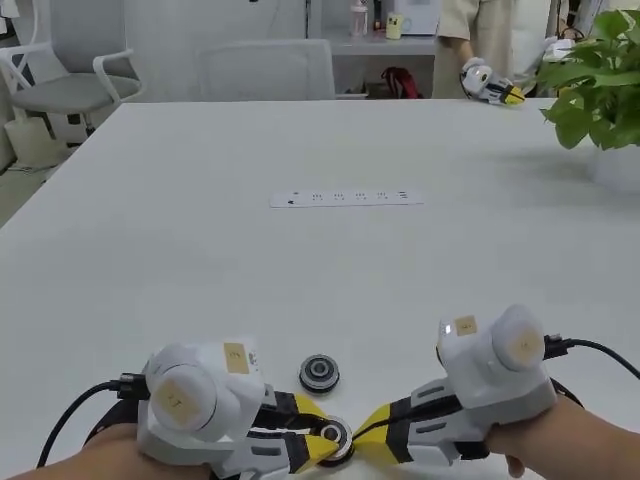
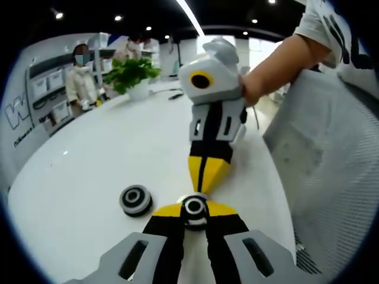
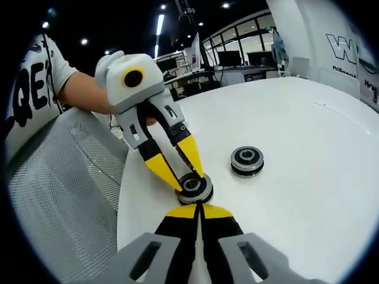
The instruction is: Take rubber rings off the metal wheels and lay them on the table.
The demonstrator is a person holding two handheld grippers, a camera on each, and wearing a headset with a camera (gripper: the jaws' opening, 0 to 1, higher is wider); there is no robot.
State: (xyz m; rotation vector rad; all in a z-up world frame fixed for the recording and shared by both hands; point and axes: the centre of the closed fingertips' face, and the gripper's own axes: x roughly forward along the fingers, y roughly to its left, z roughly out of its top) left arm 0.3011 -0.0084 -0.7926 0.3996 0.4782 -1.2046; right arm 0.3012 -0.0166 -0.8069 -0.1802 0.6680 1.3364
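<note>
a wide white desk [image 1: 200,250] runs back into a pale room. a white power strip [image 1: 346,198] lies flat at mid-desk. a leafy green plant [image 1: 595,70] stands near the desk's far right corner. beyond the far edge is a white chair [image 1: 265,70], and a white armchair [image 1: 60,90] sits off to the left. a person [image 1: 480,40] stands beside a shelf [image 1: 380,42]. the right gripper view shows a grey mesh chair back [image 3: 65,201] just beside the desk, a dark ceiling with a strip light [image 3: 160,23], and a white wall with dark lettering [image 3: 349,47].
</note>
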